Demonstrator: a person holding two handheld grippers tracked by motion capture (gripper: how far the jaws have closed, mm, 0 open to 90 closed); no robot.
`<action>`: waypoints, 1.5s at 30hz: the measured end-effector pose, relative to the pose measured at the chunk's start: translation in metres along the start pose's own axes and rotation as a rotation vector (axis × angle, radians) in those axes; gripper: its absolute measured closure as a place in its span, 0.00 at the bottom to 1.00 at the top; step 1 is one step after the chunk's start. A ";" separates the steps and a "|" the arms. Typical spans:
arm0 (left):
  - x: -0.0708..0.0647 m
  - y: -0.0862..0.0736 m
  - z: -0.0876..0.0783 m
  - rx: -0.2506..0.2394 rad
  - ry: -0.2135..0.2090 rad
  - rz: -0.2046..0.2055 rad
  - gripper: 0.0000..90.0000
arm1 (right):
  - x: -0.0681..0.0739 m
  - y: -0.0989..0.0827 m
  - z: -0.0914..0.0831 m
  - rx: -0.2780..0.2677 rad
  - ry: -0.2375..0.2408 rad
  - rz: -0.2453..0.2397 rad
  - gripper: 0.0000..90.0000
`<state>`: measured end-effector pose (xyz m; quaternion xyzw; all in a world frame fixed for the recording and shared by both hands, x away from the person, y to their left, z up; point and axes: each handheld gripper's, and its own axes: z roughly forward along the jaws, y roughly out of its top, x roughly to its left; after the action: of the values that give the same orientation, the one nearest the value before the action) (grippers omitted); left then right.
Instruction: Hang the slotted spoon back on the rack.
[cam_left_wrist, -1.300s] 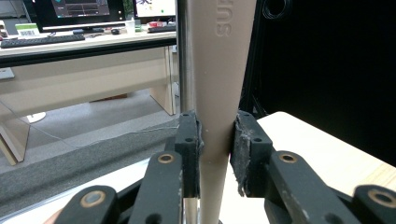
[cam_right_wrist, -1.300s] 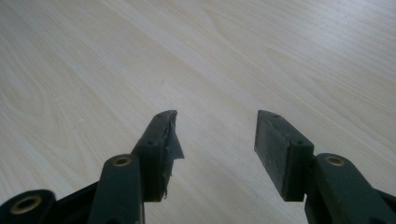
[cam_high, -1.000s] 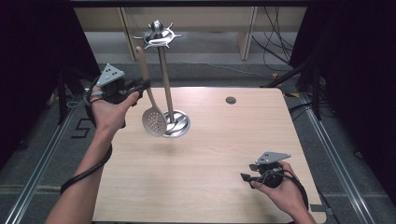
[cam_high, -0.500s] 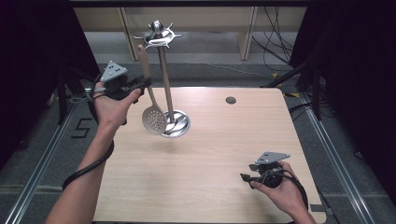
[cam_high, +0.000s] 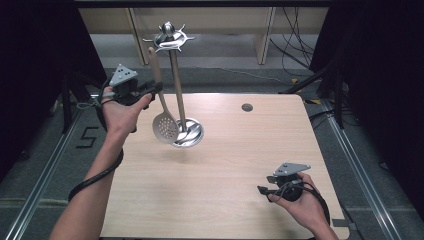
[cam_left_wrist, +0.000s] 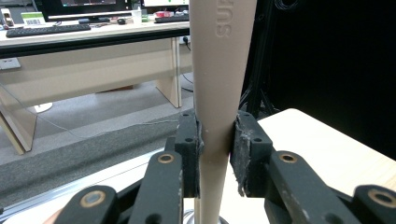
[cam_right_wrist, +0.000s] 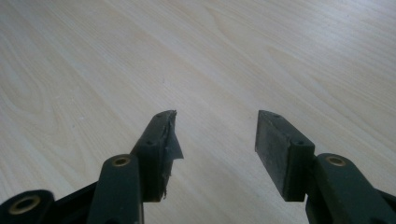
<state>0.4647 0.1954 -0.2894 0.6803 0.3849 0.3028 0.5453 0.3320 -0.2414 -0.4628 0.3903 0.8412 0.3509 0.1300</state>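
A slotted spoon (cam_high: 164, 125) with a beige handle (cam_left_wrist: 219, 84) hangs upright in the air, its perforated steel bowl just left of the rack's base. My left gripper (cam_high: 152, 90) is shut on that handle about halfway up; in the left gripper view both pads press its sides. Beside it stands a steel utensil rack (cam_high: 174, 75) with a hooked crown at the top and a round base on the table. The spoon's handle top reaches up near the crown. My right gripper (cam_high: 262, 190) rests low over the table's near right part, open, with bare wood between its jaws (cam_right_wrist: 217, 135).
The wooden table (cam_high: 240, 150) has a small dark round hole (cam_high: 247, 107) at the back right. Metal rails run along the floor on both sides. A desk with keyboards (cam_left_wrist: 46, 28) stands beyond the table.
The left hand and the spoon have shifted very slightly; the spoon stays held beside the rack pole. The right gripper has not moved.
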 end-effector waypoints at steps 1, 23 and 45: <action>0.000 0.000 0.000 0.003 0.003 0.000 0.81 | 0.000 0.000 0.000 -0.002 0.000 0.000 0.54; 0.000 0.001 0.010 0.022 0.007 -0.001 0.81 | -0.001 0.001 -0.002 0.030 0.008 -0.015 0.54; 0.002 -0.003 0.015 0.021 0.014 0.026 0.80 | -0.001 0.001 -0.002 0.044 0.014 -0.017 0.53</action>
<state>0.4778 0.1894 -0.2959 0.6889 0.3831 0.3106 0.5312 0.3318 -0.2425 -0.4603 0.3836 0.8528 0.3341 0.1185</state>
